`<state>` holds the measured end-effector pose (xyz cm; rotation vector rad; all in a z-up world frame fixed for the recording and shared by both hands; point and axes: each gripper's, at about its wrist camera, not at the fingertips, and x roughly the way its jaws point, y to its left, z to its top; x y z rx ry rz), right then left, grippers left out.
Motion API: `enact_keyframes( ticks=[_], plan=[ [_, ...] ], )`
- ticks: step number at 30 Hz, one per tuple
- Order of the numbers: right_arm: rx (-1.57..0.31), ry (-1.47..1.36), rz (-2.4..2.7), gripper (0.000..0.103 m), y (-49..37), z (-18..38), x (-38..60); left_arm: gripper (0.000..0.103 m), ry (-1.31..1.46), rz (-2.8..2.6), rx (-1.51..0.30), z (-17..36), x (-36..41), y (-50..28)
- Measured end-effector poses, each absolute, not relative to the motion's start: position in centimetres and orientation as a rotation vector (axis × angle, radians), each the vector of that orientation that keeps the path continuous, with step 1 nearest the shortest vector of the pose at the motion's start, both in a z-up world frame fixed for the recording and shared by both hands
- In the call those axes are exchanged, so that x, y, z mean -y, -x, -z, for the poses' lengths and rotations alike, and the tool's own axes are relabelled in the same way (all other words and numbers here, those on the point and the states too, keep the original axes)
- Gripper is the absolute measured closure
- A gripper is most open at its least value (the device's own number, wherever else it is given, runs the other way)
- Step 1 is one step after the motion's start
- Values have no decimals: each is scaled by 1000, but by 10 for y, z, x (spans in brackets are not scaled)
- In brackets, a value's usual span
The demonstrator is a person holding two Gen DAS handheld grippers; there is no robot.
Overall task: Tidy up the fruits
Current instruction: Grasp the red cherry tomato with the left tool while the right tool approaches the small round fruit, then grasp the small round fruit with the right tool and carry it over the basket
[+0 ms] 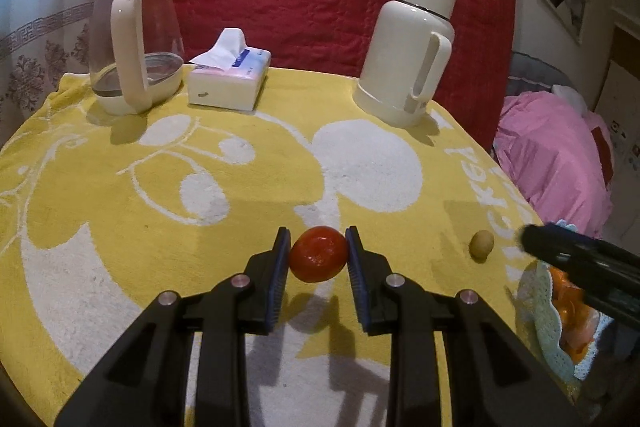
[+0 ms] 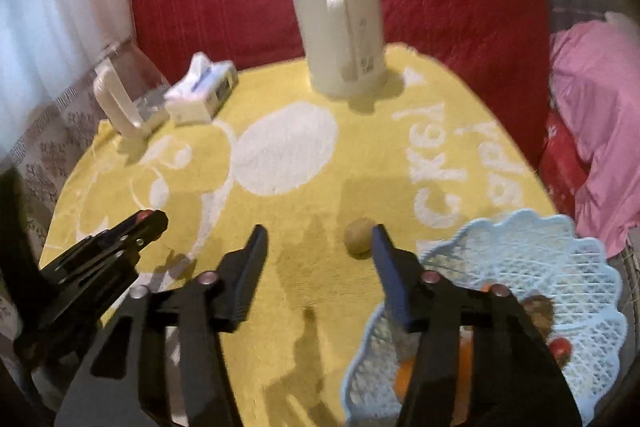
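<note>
Clamping a small red tomato [image 1: 318, 254] between blue pads, left gripper [image 1: 318, 251] holds the fruit just clear of the yellow towel [image 1: 120, 227], shadow showing underneath. Judged light, smooth-skinned and easily bruised; best held across the widest part with mild pressure, as here. Spread apart and empty, right gripper [image 2: 320, 235] hangs above the towel with nothing between its fingers, one fingertip [image 2: 380, 233] just beside a small tan round fruit [image 2: 359, 236], possibly a longan. Likely light and firm-shelled, prone to rolling; a grip across the middle from above seems safest. Lying on bare towel, near the pale blue mesh basket [image 2: 560, 267], apart from its rim. Already in the basket: orange pieces and a small red fruit [image 2: 559, 347], partly hidden behind the gripper. Farther back: cream thermos [image 1: 412, 47], tissue pack [image 1: 228, 75], glass kettle [image 1: 132, 43], all well away from the fruit.
</note>
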<state>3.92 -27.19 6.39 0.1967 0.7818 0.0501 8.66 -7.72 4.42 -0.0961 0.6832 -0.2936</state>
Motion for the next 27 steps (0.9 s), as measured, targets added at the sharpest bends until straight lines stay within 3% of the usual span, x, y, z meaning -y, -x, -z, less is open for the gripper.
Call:
enact_keyframes(
  ticks=[10, 13, 22, 27],
  plan=[
    [-1033, -128, 23, 54, -98, -40, 268, 75, 135, 306, -708, -40, 73, -89],
    [-1097, -147, 40, 62, -114, -33, 275, 75, 151, 304, -709, -41, 69, -89],
    [-1172, -76, 63, 64, -130, -22, 277, 75, 177, 303, -713, -42, 64, -91],
    [-1154, -87, 56, 78, -129, -24, 282, 75, 183, 300, -711, -43, 63, -91]
  ],
)
